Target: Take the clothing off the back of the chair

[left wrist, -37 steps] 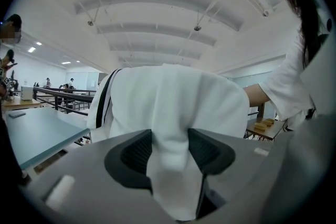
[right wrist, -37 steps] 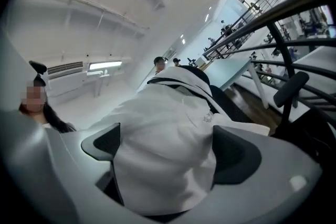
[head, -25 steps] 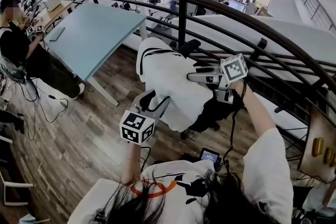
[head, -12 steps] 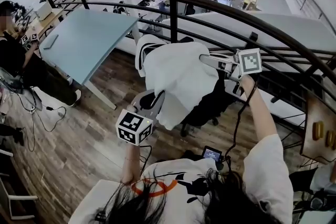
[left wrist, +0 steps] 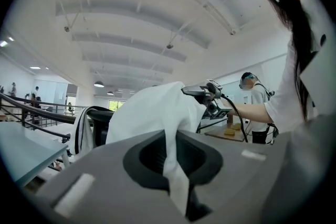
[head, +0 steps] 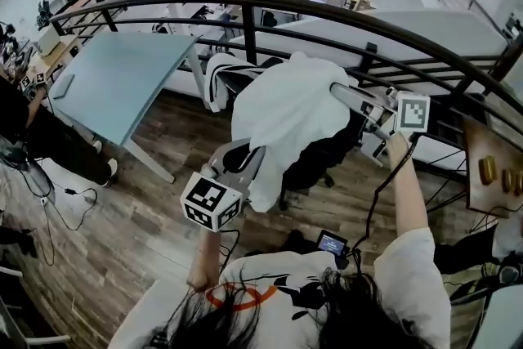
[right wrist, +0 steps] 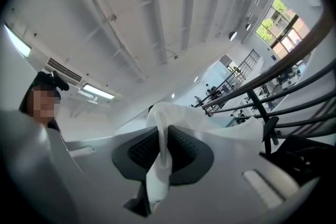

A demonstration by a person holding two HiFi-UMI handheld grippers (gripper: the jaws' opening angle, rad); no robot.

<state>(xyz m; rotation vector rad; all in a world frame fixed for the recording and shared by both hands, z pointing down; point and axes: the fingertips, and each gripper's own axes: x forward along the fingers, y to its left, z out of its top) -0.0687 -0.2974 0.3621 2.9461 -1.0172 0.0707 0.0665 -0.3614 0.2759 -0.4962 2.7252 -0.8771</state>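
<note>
We hold the white cloth garment (head: 286, 114) up between our two grippers, in front of the dark curved metal railing (head: 343, 12). Our left gripper (head: 252, 158) is low and close to us. Its jaws have just been closing, and they now pinch a hanging edge of the garment (left wrist: 152, 113). In the left gripper view a strip of the white cloth runs straight down through the narrow slot of the left gripper (left wrist: 176, 157).

Our right gripper (head: 339, 91) is higher and further out, at the garment's upper right. Its jaws have also just been closing, and the right gripper view shows them pressed together on a bunched fold of the garment (right wrist: 173, 113), with the fold passing through the right gripper (right wrist: 160, 152).

The garment hangs in a broad drape from the right gripper down to the left one, and it covers much of the black office chair (head: 320, 158) beneath it. We cannot tell whether the cloth touches the chair. To the left of the garment, a striped white-and-black piece (head: 216, 82) hangs over the chair's back, and we cannot tell whether it belongs to the same garment. A pale blue tabletop (head: 122, 69) stands to the left on the wooden plank floor (head: 122, 200).
</note>
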